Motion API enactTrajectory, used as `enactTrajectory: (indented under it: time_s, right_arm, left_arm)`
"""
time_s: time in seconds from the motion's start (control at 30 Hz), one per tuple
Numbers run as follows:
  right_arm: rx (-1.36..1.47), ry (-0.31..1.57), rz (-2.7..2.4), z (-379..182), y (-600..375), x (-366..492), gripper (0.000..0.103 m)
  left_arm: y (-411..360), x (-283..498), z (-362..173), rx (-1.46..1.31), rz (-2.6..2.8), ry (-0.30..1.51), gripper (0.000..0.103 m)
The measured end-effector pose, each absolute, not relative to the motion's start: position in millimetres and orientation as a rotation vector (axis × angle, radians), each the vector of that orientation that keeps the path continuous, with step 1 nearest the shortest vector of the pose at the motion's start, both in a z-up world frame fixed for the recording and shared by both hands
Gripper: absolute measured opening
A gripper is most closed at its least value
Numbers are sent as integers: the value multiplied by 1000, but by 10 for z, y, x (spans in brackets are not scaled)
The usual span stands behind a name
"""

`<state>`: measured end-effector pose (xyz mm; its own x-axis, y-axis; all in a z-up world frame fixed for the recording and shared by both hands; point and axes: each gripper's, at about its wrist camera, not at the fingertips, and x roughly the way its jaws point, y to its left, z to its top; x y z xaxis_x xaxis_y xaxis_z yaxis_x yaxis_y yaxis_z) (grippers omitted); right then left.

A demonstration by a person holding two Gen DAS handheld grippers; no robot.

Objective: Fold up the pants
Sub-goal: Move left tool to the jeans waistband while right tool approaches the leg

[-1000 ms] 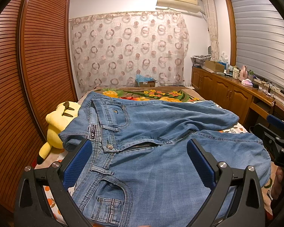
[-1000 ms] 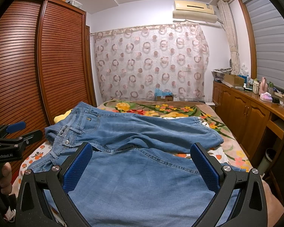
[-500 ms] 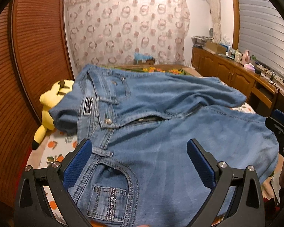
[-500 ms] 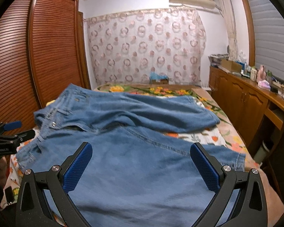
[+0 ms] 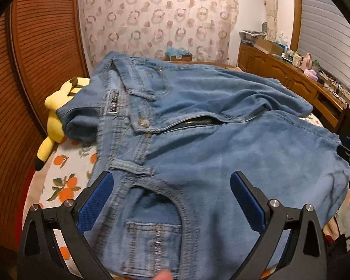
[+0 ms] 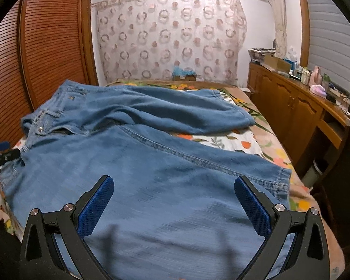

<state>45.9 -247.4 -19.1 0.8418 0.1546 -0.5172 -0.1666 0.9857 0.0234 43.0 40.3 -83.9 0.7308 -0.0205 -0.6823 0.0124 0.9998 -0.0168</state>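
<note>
Light blue denim pants (image 5: pixel 198 144) lie spread on the bed, waistband at the left, fly unzipped, legs reaching right. My left gripper (image 5: pixel 172 198) hovers open over the near front pocket (image 5: pixel 151 233) and waistband. In the right wrist view the pants (image 6: pixel 151 175) fill the near bed, with the far leg (image 6: pixel 186 112) lying separately behind. My right gripper (image 6: pixel 175 203) stands open just above the near leg, whose hem (image 6: pixel 282 182) lies to the right. Nothing sits between either pair of fingers. Each gripper shows at the edge of the other's view.
A yellow plush toy (image 5: pixel 56 116) lies at the bed's left edge beside the wooden slatted wardrobe (image 5: pixel 35 58). A wooden cabinet (image 6: pixel 303 112) with clutter runs along the right. The floral bedsheet (image 6: pixel 233 140) shows between the legs. A curtain (image 6: pixel 170 35) hangs behind.
Both grippers have dropped lower and closer to the pants, tilting down. The pants lie as before. Both stay open.
</note>
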Motion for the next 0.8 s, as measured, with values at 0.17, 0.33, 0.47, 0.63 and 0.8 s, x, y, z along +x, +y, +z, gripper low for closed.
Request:
enactTrajectory:
  time_s: [0.17,0.33,0.47,0.63,0.8]
  right_arm:
    - [-51,621,127,-189,-2520,520,103]
    - [-31,623,103,-50,-2566,460,103]
    - [-26,616,80,-26,-2549,396,103]
    - [-10,621,75,-113,-2573,384,103]
    - [1,630,71,-97,-2648,410,102]
  left_arm:
    - [660,360,-867,-20,8,746,101]
    - [950,310,-873,-54,13,745,97]
    - [1142,258,-940,-66,29,764,87]
    - [1262,190,-1093,-79,39,804,72]
    - [1341,111,-1197,-113,14,829,66]
